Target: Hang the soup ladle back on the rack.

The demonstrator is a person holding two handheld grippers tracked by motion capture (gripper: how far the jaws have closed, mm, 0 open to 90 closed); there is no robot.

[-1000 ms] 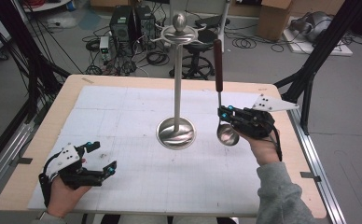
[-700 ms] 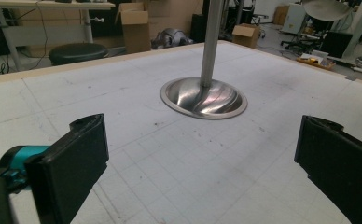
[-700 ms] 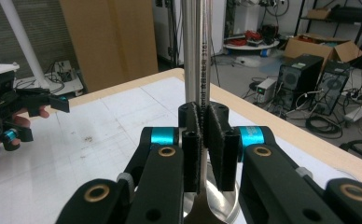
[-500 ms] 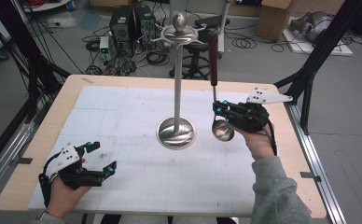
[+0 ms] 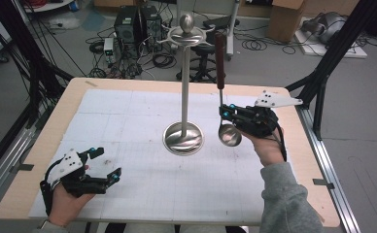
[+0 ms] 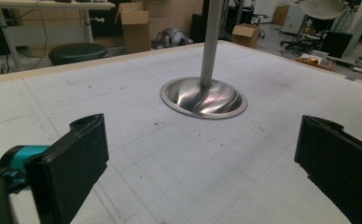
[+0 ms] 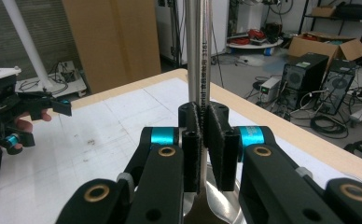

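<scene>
Your right claw (image 5: 224, 112) is clamped on the thin metal shaft of a ladle (image 5: 229, 135), pads pinching it just above the bowl; in the right gripper view the shaft (image 7: 202, 70) rises straight up between the pads. Ladle: polished steel bowl at the bottom, dark brown handle grip (image 5: 219, 47) on top. Long axis near vertical, bowl down, handle up. It sits just right of the stand (image 5: 183, 138), toward the worktop's right edge, bowl close over the surface; contact not clear.

Stand: steel pole on a round dished base, hook ring and knob on top, mid-worktop.

Your left claw (image 5: 101, 165) is open and empty, jaws wide apart, near the front-left corner.

Worktop (image 5: 128, 111): white gridded mat on a wooden board. Around it: computer towers, cables, cardboard boxes, stools.
</scene>
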